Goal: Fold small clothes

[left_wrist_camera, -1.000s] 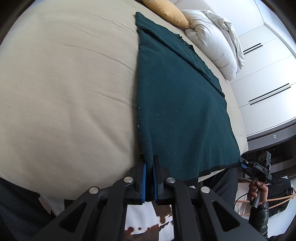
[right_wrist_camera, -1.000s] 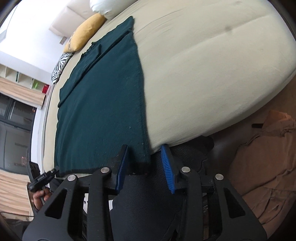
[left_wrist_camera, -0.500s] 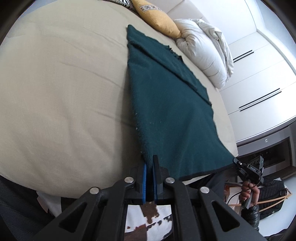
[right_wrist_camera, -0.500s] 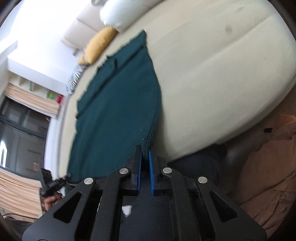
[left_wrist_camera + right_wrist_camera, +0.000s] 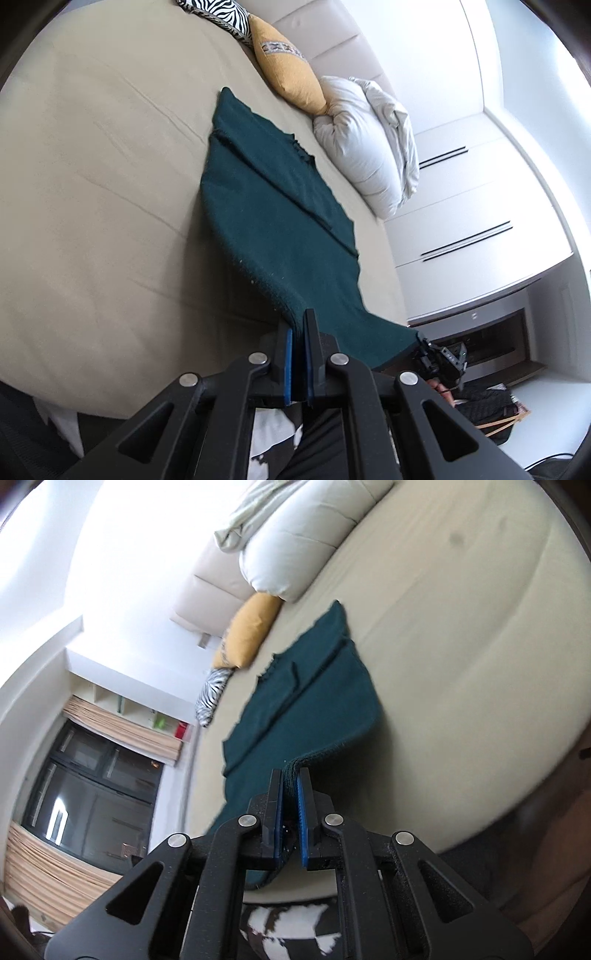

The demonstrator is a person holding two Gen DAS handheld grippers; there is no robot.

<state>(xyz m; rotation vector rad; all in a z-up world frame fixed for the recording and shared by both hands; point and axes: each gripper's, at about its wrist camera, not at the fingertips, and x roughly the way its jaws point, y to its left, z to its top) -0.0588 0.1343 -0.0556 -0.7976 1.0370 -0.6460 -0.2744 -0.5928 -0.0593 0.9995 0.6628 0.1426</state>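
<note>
Fingers of the left gripper (image 5: 298,341), blue-lined, are drawn close together on the near corner of a dark green cloth (image 5: 273,218); the cloth edge runs up out of the narrow gap between them. Fingers of the right gripper (image 5: 290,799) are likewise pinched together on the opposite near corner of the same cloth (image 5: 295,716), where a thick, rolled hem sits between the pads.

From both grips the near edge of the cloth is raised off the bed (image 5: 92,184), casting a shadow on the sheet beneath, while its far part lies flat on the mattress (a fold line or second layer crosses it near the far end). In the left wrist view the right gripper (image 5: 441,360) appears at the far near-corner of the cloth, with part of the hand holding it just below.

Beyond the far edge of the cloth, at the head of the bed, lie a yellow cushion (image 5: 288,74), a zebra-striped cushion (image 5: 218,13) beside it, and a bundled white duvet (image 5: 369,147). A padded cream headboard (image 5: 207,594) stands behind them. White cupboard fronts (image 5: 480,221) fill one side of the room; a dark window with a beige blind (image 5: 92,782) fills the other. A brown-and-white patterned rug (image 5: 288,930) shows on the floor below the grippers.
</note>
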